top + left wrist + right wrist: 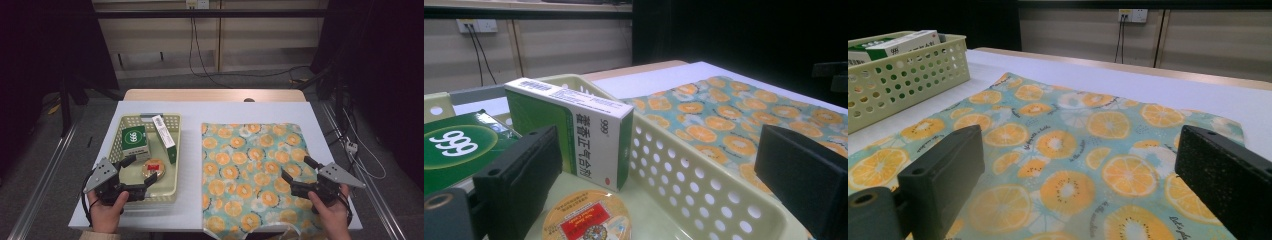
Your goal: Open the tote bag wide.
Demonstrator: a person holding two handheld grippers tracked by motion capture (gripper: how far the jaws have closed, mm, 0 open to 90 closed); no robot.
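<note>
My left gripper (136,176) fingers wide, empty, over basket (172,192) front. Round tin (153,169) lies flat inside: likely light, rigid, slick; grip across rim. Right gripper (298,175) fingers wide, empty, above cloth (250,170).

free: orange-print cloth (252,172), flat | blocked: basket (174,150) walls, upright white box (574,132)
</note>
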